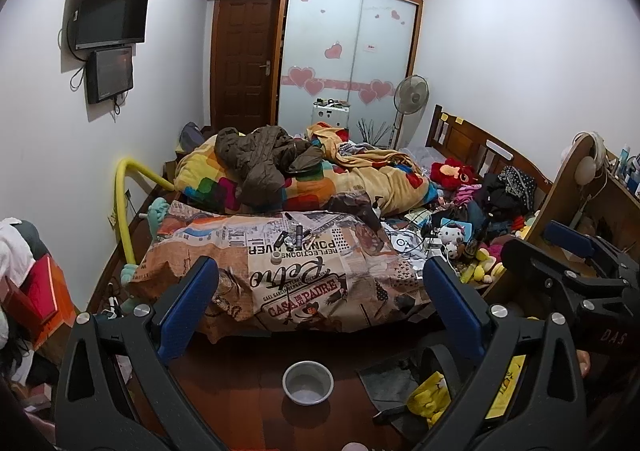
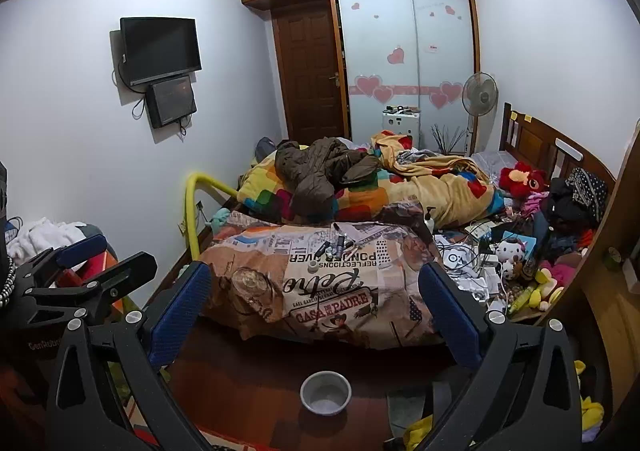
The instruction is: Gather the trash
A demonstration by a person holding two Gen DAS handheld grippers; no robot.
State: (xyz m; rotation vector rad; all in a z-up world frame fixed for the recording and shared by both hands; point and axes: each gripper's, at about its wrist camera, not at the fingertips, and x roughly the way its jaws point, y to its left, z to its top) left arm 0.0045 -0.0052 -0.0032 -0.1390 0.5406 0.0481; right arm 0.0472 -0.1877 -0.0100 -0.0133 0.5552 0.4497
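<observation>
My left gripper [image 1: 320, 303] is open and empty, held above the floor in front of the bed. My right gripper [image 2: 316, 299] is open and empty beside it; it also shows at the right of the left wrist view [image 1: 560, 247]. On the printed quilt [image 1: 304, 271] lie small items: a white tape roll [image 1: 276, 258], dark small tubes [image 1: 294, 237] and a marker [image 1: 289, 216]. They also show in the right wrist view, the tape roll [image 2: 313, 264] and tubes [image 2: 334, 245]. A metal bowl [image 1: 307, 381] stands on the wooden floor below the grippers.
The bed holds a colourful blanket [image 1: 360, 179], a brown jacket [image 1: 260, 159], plush toys [image 1: 454, 171], cables and clutter [image 1: 440, 235]. A yellow foam rail [image 1: 122, 203] stands at the bed's left. A wooden shelf [image 1: 568, 187] is on the right. Yellow cloth [image 1: 430, 391] lies on the floor.
</observation>
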